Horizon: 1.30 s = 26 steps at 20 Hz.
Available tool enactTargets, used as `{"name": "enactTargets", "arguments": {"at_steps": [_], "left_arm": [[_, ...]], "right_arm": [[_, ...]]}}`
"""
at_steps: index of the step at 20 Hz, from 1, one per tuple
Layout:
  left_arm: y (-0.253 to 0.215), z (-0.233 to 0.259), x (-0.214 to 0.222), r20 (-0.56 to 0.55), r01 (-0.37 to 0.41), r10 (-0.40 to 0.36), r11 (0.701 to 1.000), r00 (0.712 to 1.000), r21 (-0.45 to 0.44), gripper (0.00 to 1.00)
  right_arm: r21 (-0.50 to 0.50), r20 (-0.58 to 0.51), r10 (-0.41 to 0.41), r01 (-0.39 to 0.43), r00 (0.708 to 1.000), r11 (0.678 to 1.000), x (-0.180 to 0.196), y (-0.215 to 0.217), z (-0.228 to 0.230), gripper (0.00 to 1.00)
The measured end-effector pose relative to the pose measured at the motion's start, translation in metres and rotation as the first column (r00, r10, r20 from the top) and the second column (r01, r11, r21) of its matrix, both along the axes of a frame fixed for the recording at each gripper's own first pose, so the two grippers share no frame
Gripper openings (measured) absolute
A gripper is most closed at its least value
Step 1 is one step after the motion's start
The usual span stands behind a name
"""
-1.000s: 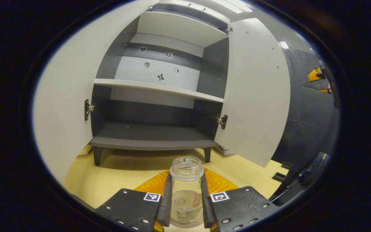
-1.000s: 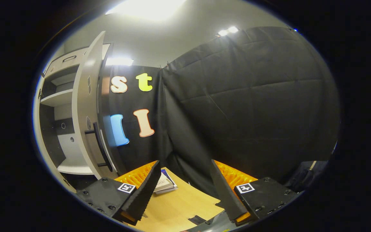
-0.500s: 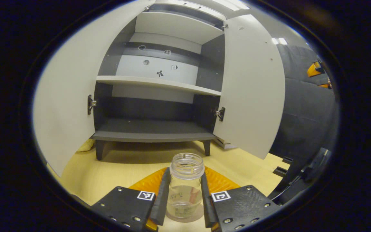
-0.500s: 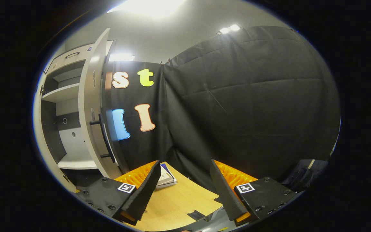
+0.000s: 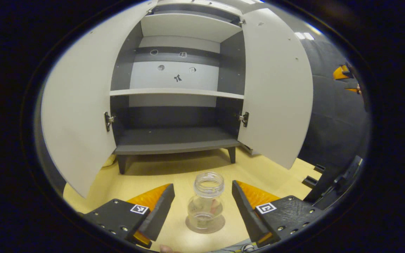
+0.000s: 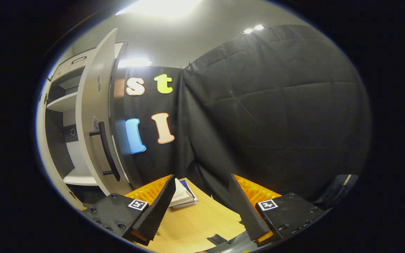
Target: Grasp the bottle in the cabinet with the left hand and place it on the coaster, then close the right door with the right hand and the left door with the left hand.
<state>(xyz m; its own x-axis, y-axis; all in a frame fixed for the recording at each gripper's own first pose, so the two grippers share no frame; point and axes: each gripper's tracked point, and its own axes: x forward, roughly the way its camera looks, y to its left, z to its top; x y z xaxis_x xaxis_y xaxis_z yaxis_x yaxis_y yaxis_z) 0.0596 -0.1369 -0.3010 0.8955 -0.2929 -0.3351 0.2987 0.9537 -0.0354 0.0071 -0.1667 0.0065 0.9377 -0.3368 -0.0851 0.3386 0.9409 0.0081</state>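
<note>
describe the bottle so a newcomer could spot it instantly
Start at the open cabinet with both doors swung wide. On the wooden table in front of it, between the spread fingers of the left gripper, a small clear bottle stands upright on a round coaster. It is lidless, the one see-through thing there.

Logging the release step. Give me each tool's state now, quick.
Left tool: open, fingers apart on either side of the bottle, not touching it.
Right tool: open, holding nothing.
</note>
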Motion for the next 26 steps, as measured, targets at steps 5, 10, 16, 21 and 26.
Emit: {"name": "enactTargets", "arguments": {"at_steps": [5,10,16,21,26], "left_arm": [[0.009,0.054,-0.042,0.03,-0.093,0.093,0.996,0.995,0.015,0.94],[0.037,0.133,-0.072,0.102,-0.279,0.28,0.96,0.954,-0.026,0.94],[0.09,0.207,-0.076,0.154,-0.455,0.453,0.89,0.878,-0.028,0.94],[0.115,0.246,-0.068,0.199,-0.495,0.489,0.869,0.849,-0.023,0.94],[0.094,0.28,-0.058,0.208,-0.454,0.445,0.891,0.871,-0.005,0.94]], "right_arm": [[-0.018,-0.011,0.091,-0.091,0.996,0.996,0.032,0.004,-0.011,0.98],[-0.058,-0.014,0.184,-0.184,0.983,0.981,0.059,0.01,-0.008,0.97],[-0.078,-0.012,0.317,-0.317,0.948,0.945,0.081,0.027,0.013,0.98],[-0.034,-0.012,0.442,-0.442,0.897,0.896,0.091,0.048,0.031,0.98],[0.026,0.005,0.554,-0.554,0.832,0.832,0.097,0.06,0.045,0.98]]}}
